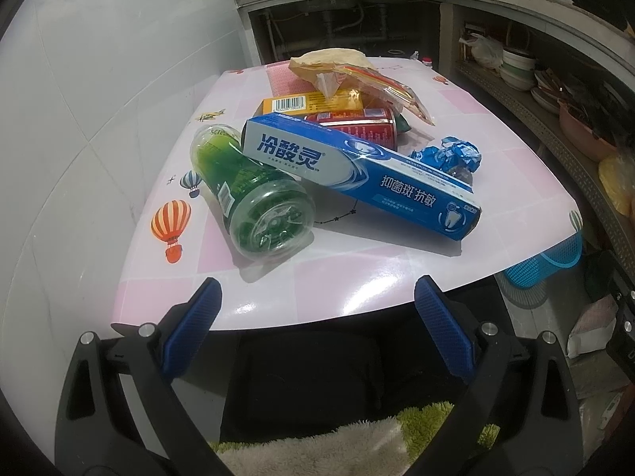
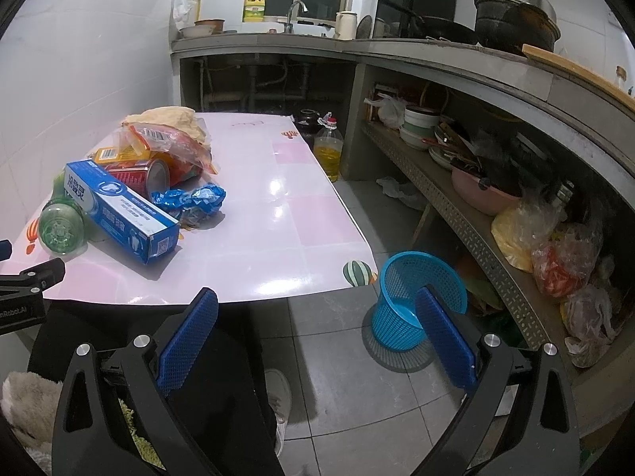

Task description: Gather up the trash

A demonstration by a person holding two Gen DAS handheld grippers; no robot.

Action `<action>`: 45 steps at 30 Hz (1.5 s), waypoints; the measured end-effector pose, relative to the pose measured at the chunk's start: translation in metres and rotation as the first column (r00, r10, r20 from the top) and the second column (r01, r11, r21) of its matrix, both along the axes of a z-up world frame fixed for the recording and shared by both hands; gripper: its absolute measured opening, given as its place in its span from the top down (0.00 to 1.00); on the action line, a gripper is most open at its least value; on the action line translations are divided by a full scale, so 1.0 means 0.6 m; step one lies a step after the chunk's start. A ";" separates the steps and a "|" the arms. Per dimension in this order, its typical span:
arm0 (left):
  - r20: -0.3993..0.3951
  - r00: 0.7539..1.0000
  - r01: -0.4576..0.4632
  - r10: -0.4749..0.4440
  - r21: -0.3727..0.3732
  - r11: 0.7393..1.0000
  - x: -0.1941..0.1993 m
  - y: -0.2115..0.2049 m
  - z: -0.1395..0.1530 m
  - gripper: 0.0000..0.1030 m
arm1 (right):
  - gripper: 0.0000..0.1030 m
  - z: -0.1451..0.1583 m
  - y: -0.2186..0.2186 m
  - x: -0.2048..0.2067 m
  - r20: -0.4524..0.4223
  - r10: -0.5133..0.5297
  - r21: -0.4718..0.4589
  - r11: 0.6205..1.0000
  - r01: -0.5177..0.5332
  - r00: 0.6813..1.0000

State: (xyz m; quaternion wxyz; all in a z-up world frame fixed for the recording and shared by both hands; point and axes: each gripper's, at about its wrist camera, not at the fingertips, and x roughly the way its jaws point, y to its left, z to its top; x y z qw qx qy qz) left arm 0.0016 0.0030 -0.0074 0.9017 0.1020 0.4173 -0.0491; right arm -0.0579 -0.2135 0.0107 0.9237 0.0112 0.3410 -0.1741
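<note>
Both grippers are wide open w/ nothing in them: the left gripper [image 1: 317, 289] hangs at the bottom of its frame just off the table [image 1: 397, 277], the right gripper [image 2: 317, 301] at the bottom of its own. The trash sits mid-frame in the left view: a green bottle [image 1: 246, 194] lies nearest, w/ the blue toothpaste box [image 1: 357, 170] leaning on it. Prob best to grab the box first so nothing rolls, then drop it in the blue basket [image 2: 420, 297] on the floor, lower right in the right view.

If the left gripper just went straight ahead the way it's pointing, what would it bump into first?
Probably the green plastic bottle, lying on its side on the pink table. The left gripper is open and points at the trash pile, and the bottle's base is nearest. Depth is hard to judge.
</note>
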 end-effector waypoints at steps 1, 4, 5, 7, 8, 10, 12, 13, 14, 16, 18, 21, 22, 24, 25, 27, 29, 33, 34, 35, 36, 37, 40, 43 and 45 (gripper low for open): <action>0.000 1.000 0.000 0.000 0.000 1.000 0.000 0.000 0.000 0.09 | 0.06 0.000 0.000 0.000 0.000 0.001 0.001 1.000 -0.001 1.000; -0.002 1.000 -0.001 0.001 0.000 1.000 0.000 0.000 -0.001 0.09 | 0.06 0.000 0.001 0.001 -0.001 0.000 -0.002 1.000 0.000 1.000; -0.002 1.000 0.000 0.000 0.000 1.000 0.000 0.000 0.000 0.09 | 0.06 0.000 0.000 0.000 -0.001 0.000 -0.001 1.000 0.000 1.000; -0.001 1.000 0.000 0.000 -0.001 1.000 0.000 0.000 0.000 0.09 | 0.06 0.000 0.000 0.001 -0.001 0.000 0.000 1.000 0.000 1.000; 0.000 1.000 0.000 0.000 -0.001 1.000 0.000 0.000 0.000 0.09 | 0.06 0.000 0.000 0.000 -0.001 -0.001 0.000 1.000 0.001 1.000; -0.001 1.000 0.000 0.000 -0.001 1.000 0.001 0.002 0.000 0.09 | 0.06 0.000 0.001 0.001 0.000 0.000 0.000 1.000 0.000 1.000; -0.003 1.000 0.000 0.000 -0.001 1.000 0.002 0.003 0.000 0.09 | 0.06 0.000 0.001 0.002 -0.001 -0.001 0.000 1.000 0.001 1.000; -0.002 1.000 0.000 0.000 -0.001 1.000 0.002 0.003 0.000 0.09 | 0.06 0.000 0.002 0.002 -0.001 -0.001 0.000 1.000 0.001 1.000; -0.003 1.000 0.000 0.000 0.000 1.000 0.002 0.004 -0.001 0.09 | 0.06 0.000 0.001 0.001 -0.001 -0.001 0.000 1.000 0.001 1.000; -0.002 1.000 -0.001 0.001 -0.002 1.000 0.002 0.004 0.000 0.09 | 0.06 0.000 0.002 0.002 -0.002 -0.001 -0.001 1.000 0.001 1.000; -0.002 1.000 -0.001 0.001 -0.002 1.000 0.002 0.004 0.000 0.09 | 0.06 0.001 0.002 0.002 -0.001 -0.001 -0.001 1.000 0.001 1.000; -0.003 1.000 0.000 0.000 -0.002 1.000 0.002 0.004 0.000 0.09 | 0.06 0.000 0.001 0.001 0.000 -0.002 0.000 1.000 0.002 1.000; -0.003 1.000 0.000 0.000 -0.002 1.000 0.002 0.005 -0.001 0.09 | 0.06 0.000 0.001 0.001 0.000 -0.002 0.000 1.000 0.002 1.000; -0.002 1.000 -0.001 0.001 -0.002 1.000 0.002 0.004 0.000 0.09 | 0.06 0.000 0.001 0.002 0.000 -0.002 -0.001 1.000 0.002 1.000; -0.001 1.000 -0.001 0.001 -0.002 1.000 0.002 0.004 0.000 0.09 | 0.06 0.000 0.002 0.002 0.000 -0.003 0.000 1.000 0.003 1.000; 0.003 1.000 -0.002 0.002 -0.004 1.000 0.003 0.008 0.000 0.09 | 0.06 -0.001 0.002 0.004 -0.003 -0.003 0.002 1.000 0.003 1.000; 0.008 1.000 -0.004 0.004 -0.011 1.000 0.006 0.012 0.000 0.09 | 0.06 -0.001 0.003 0.006 -0.005 -0.002 0.004 1.000 0.002 1.000; 0.018 1.000 0.003 -0.002 -0.024 1.000 0.015 0.017 0.002 0.09 | 0.06 -0.001 0.003 0.008 -0.003 -0.001 -0.001 1.000 0.001 1.000; 0.021 1.000 0.005 -0.004 -0.030 1.000 0.017 0.019 0.003 0.09 | 0.06 -0.001 0.004 0.009 -0.002 0.000 -0.002 1.000 0.000 1.000; 0.021 1.000 0.005 -0.004 -0.033 0.999 0.019 0.019 0.004 0.09 | 0.06 -0.002 0.004 0.010 -0.002 0.001 -0.002 1.000 -0.001 1.000; 0.024 1.000 0.004 -0.003 -0.044 0.999 0.023 0.024 0.005 0.09 | 0.06 -0.003 0.003 0.010 -0.002 0.004 -0.001 1.000 -0.004 1.000; 0.026 1.000 0.003 -0.001 -0.053 0.999 0.026 0.027 0.006 0.09 | 0.06 -0.004 0.003 0.011 -0.002 0.006 0.000 1.000 -0.006 1.000; 0.044 0.999 0.009 -0.006 -0.075 0.997 0.033 0.038 0.013 0.09 | 0.06 -0.005 0.007 0.017 -0.007 0.022 0.005 1.000 -0.022 1.000; 0.069 0.997 0.027 -0.021 -0.091 0.995 0.040 0.051 0.020 0.09 | 0.06 -0.002 0.018 0.027 -0.004 0.062 0.006 0.998 -0.062 0.998; 0.089 0.996 0.038 -0.029 -0.106 0.994 0.048 0.063 0.026 0.09 | 0.06 0.006 0.027 0.039 0.008 0.112 0.014 0.994 -0.113 0.994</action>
